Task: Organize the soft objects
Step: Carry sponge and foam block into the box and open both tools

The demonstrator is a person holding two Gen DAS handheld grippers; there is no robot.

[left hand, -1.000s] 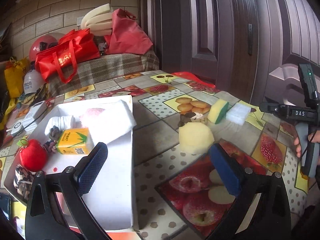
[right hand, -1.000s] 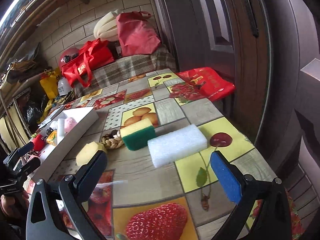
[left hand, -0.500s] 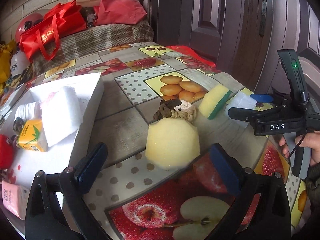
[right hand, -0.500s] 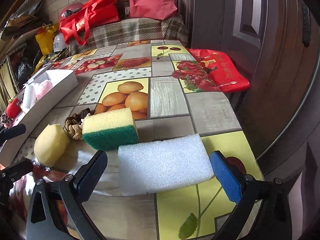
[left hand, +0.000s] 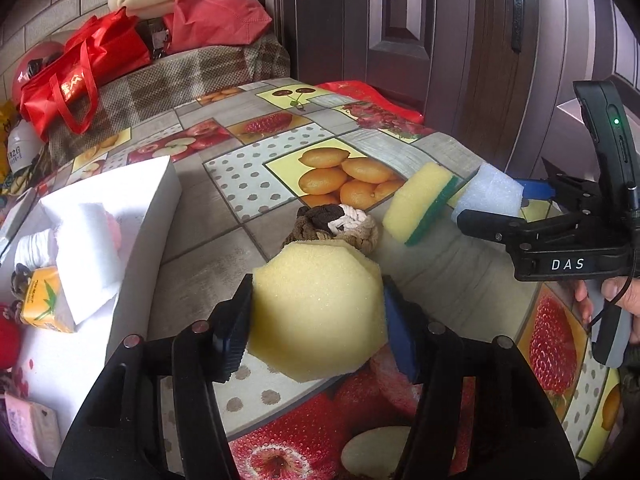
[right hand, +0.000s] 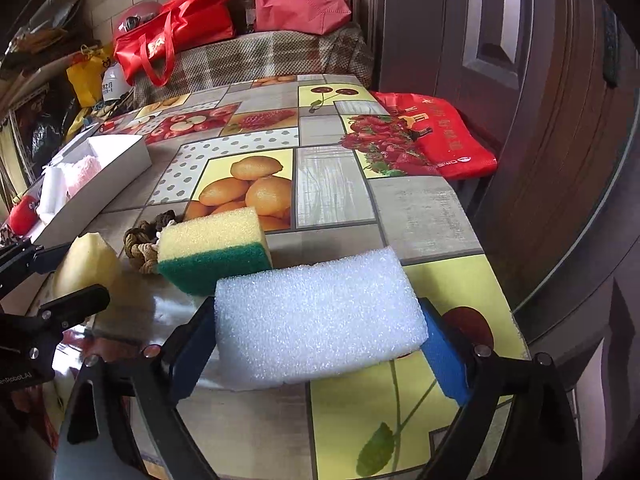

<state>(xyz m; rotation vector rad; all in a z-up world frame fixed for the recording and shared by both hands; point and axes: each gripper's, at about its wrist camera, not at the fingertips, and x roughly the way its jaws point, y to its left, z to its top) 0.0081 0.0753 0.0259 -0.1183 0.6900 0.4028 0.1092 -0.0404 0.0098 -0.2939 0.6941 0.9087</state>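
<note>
Left tool (left hand: 316, 320) has just closed onto the pale yellow polygonal sponge (left hand: 316, 312), pads pressing both sides. Right tool (right hand: 320, 344) has been narrowing around the white foam block (right hand: 320, 316), pads touching its ends. Both lie on the surface (right hand: 332, 184), likely headed for the white box (left hand: 136, 216).

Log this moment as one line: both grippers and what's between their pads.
left gripper: jaws just closing, pads on yellow sponge | right gripper: jaws just closing, pads at white foam block ends | both on table

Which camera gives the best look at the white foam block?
The right wrist view: the white foam block fills its middle, one broad face showing. The left wrist view shows only one end of it, beyond the yellow-green sponge.
</note>
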